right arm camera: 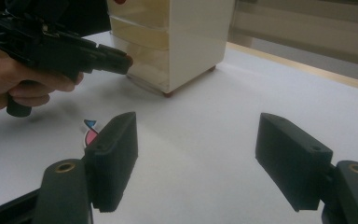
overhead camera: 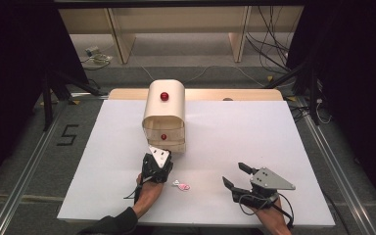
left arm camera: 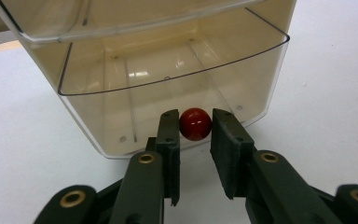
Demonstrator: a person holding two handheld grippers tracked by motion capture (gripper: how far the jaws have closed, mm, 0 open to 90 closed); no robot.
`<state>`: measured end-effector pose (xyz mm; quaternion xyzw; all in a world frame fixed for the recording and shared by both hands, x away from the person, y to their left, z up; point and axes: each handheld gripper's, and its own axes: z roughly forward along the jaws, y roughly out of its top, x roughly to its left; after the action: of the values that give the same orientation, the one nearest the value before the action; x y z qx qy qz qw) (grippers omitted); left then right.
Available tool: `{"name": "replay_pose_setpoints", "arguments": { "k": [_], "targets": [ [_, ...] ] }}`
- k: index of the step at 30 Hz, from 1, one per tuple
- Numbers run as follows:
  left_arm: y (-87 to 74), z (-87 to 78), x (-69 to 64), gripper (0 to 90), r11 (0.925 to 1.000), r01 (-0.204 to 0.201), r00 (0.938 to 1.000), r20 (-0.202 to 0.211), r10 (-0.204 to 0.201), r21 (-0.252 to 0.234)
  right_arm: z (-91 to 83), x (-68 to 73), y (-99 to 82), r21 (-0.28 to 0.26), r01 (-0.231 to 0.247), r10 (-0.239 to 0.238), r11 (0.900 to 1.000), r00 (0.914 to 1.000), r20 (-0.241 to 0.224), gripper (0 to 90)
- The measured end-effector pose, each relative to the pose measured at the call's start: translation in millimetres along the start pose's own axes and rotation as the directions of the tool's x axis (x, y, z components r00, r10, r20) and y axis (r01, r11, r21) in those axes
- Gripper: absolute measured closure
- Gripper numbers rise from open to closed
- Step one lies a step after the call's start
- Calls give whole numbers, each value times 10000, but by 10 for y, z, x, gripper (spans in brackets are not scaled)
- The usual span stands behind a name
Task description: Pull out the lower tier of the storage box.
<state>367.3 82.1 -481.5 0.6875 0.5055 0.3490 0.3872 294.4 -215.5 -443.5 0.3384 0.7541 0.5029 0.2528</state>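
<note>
The left gripper point(left arm camera: 195, 125) has its jaws closed on the red knob point(left arm camera: 195, 123) of the bottom clear drawer point(left arm camera: 168, 88) of the cream drawer cabinet point(overhead camera: 164, 116). A small pink item point(overhead camera: 181, 186), perhaps a sticker, lies between. The right gripper point(overhead camera: 236, 175) rests wide open.

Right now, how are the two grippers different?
The left gripper has its jaws closed in around the red knob of the bottom drawer; the right gripper has its jaws wide apart with nothing between them. The left gripper is right up at the drawer box, while the right gripper hangs over bare white table, away from it. Both are black, and a hand holds each.
</note>
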Motion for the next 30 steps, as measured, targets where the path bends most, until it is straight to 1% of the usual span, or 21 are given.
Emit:
{"name": "replay_pose_setpoints", "arguments": {
  "k": [30],
  "targets": [
    [-5, -50, -11, 726, 9999, 21, 10000, 17, -21, 127, -4, -4, 0, -24, 37, -37, 10000, 10000, 9, 306]
  ]
}}
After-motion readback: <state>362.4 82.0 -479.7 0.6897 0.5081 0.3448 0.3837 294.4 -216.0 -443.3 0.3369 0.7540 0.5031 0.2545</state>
